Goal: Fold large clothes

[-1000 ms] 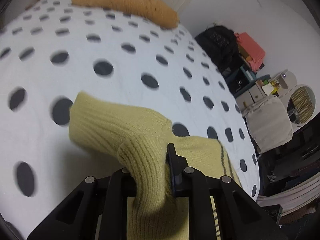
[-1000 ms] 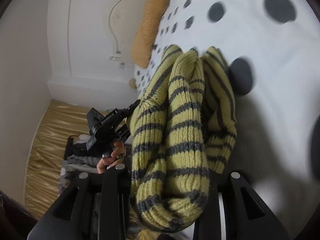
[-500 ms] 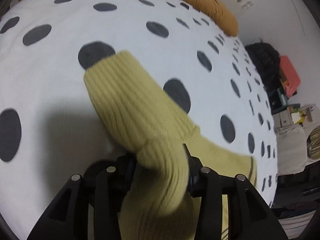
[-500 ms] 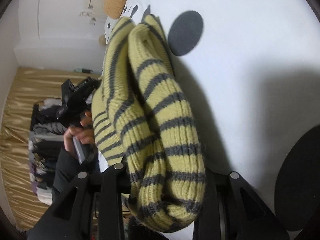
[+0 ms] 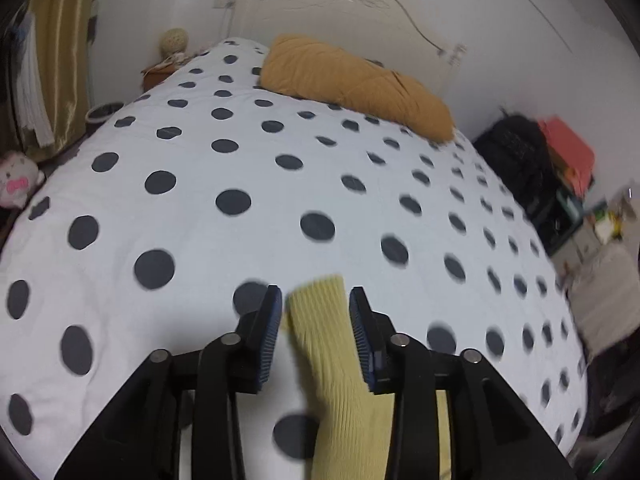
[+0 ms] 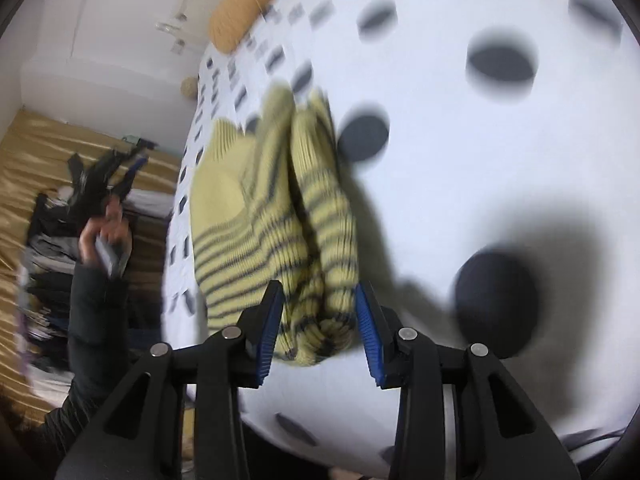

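Yellow ribbed knit, the sleeve end of a yellow sweater with dark stripes (image 6: 280, 240), lies between the released jaws of the left gripper (image 5: 316, 320), which have just been opening and closing. The right gripper (image 6: 320, 316) has just been opening; its jaws stand free around the folded bundle. The sweater rests near the edge of the white bed with dark dots (image 5: 240, 168), probably laid down for the next fold. Farther, an orange pillow (image 5: 352, 80).

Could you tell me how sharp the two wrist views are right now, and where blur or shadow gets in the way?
Left wrist view: mostly sharp, with slight smear on the yellow sweater cuff and the nearest dots. Right wrist view: heavy motion blur across the dotted bedspread and the striped knit; a dark shadow lies at lower right.
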Action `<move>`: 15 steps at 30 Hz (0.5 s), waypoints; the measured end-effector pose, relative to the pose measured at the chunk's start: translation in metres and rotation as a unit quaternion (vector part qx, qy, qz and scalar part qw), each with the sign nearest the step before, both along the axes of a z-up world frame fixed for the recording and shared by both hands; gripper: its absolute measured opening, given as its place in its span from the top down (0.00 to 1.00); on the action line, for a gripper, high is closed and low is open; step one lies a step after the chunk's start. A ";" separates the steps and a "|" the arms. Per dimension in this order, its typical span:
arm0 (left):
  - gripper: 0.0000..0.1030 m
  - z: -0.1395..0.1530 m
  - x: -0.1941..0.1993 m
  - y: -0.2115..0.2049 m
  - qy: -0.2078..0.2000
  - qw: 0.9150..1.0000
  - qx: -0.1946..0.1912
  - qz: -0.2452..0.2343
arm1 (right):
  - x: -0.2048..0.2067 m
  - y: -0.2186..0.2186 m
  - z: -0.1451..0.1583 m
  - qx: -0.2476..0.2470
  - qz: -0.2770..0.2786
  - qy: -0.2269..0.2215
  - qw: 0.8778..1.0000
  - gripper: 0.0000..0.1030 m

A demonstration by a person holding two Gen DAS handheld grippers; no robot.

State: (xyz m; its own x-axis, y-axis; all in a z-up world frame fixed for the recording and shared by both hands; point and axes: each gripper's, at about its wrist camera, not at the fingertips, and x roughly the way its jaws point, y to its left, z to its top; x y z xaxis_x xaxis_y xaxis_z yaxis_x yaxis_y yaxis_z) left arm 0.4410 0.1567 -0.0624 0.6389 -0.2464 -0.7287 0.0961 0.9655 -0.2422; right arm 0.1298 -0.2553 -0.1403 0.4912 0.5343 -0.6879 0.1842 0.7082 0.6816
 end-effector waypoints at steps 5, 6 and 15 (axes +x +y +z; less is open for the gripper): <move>0.61 -0.053 -0.086 -0.027 0.048 0.996 0.050 -0.048 | 0.077 0.017 0.034 -0.104 0.058 -0.044 0.992 0.53; 0.61 -0.068 -0.098 -0.034 0.061 0.995 0.052 -0.051 | 0.098 0.023 0.032 -0.118 0.073 -0.043 0.989 0.51; 0.56 -0.103 -0.180 -0.049 0.099 0.992 0.059 -0.053 | 0.192 0.092 -0.009 -0.290 0.166 0.012 0.942 0.89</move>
State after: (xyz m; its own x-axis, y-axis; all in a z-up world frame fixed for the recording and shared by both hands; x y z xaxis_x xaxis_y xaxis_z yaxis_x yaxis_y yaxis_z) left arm 0.2614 0.1074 -0.1657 0.4560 -0.2106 -0.8647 0.1605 0.9751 -0.1529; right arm 0.3217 -0.1637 -0.1491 0.3434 0.1854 -0.9207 -0.1024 0.9819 0.1596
